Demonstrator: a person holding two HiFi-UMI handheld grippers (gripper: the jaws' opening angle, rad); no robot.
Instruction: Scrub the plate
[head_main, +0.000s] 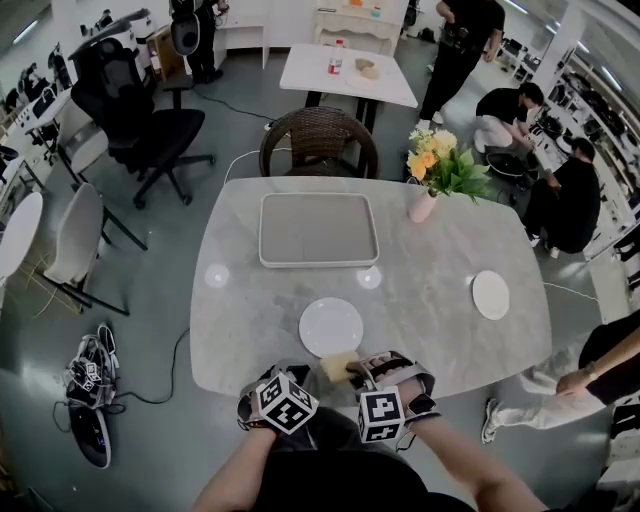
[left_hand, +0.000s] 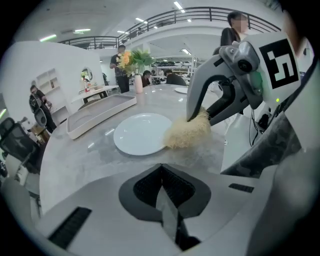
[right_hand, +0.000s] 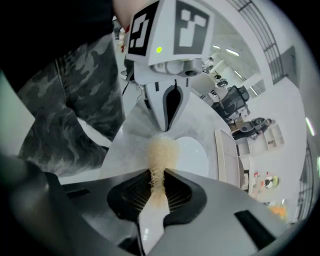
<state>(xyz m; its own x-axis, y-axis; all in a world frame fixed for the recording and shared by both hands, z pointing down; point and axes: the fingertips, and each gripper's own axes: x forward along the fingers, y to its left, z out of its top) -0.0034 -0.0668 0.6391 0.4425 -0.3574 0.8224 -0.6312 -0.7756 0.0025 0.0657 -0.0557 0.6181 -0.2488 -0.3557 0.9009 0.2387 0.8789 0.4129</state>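
Note:
A white plate (head_main: 330, 326) lies on the marble table (head_main: 440, 260) near the front edge; it also shows in the left gripper view (left_hand: 141, 134) and the right gripper view (right_hand: 194, 156). My right gripper (head_main: 365, 368) (right_hand: 159, 187) is shut on a pale yellow fibrous scrubber (head_main: 338, 366) (right_hand: 161, 152), which rests on the tabletop just off the plate's near rim, and appears beside the plate as scrubber (left_hand: 187, 132). My left gripper (head_main: 283, 385) (left_hand: 162, 192) is shut with nothing in it, low at the table edge, facing the right gripper (left_hand: 225, 95).
A grey rectangular tray (head_main: 318, 230) lies behind the plate. A smaller white plate (head_main: 490, 295) sits at the right, a vase of flowers (head_main: 428, 180) at the back right. A wicker chair (head_main: 318, 140) stands beyond the table; people are at the right.

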